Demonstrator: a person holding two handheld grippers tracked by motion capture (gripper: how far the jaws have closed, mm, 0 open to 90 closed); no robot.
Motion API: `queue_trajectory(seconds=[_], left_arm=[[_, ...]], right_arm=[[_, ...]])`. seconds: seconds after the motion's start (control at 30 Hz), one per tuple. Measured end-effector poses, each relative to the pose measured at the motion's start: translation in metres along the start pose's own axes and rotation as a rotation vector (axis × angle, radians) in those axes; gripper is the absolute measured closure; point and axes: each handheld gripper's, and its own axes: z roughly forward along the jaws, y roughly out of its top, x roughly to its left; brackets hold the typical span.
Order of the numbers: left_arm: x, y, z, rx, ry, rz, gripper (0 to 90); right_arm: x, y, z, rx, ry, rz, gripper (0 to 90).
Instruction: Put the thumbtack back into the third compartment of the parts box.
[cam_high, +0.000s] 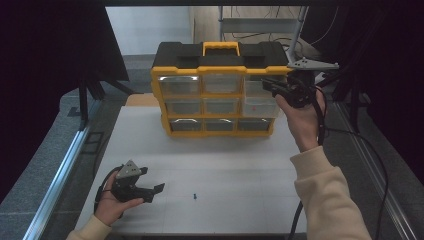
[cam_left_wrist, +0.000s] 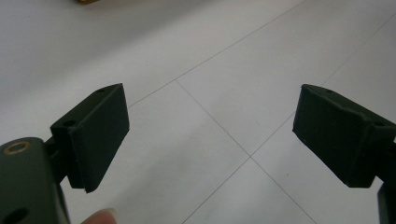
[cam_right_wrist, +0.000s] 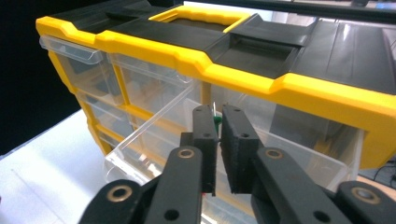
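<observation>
**Green screw over the pulled-out drawer**

My right gripper (cam_right_wrist: 217, 140) hangs above the open clear drawer (cam_right_wrist: 154, 140) on the right side of the yellow-and-black organizer (cam_high: 220, 92). Its jaws are nearly together, with a small green screw (cam_right_wrist: 216, 120) in the narrow gap; I cannot tell whether the pads press it. My left gripper (cam_left_wrist: 210, 135) rests low over the white table (cam_high: 225, 165), jaws wide apart with nothing between them. A small dark screw (cam_high: 194, 196) lies on the table just beside it.
</observation>
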Motion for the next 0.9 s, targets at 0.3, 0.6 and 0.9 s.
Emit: queue_trajectory(seconds=[0.3,0.6,0.9], left_arm=[[0.000,0.000,0.000,0.005,0.000,-0.001,11.1],[0.000,0.000,0.000,0.006,0.003,-0.001,11.1],[0.000,0.000,0.001,0.006,0.004,-0.003,11.0]], right_arm=[[0.021,0.001,-0.004,-0.075,0.104,-0.021,37.7],[0.058,-0.007,-0.010,-0.077,0.261,-0.080,35.3],[0.087,-0.024,-0.007,-0.046,0.368,-0.095,34.7]])
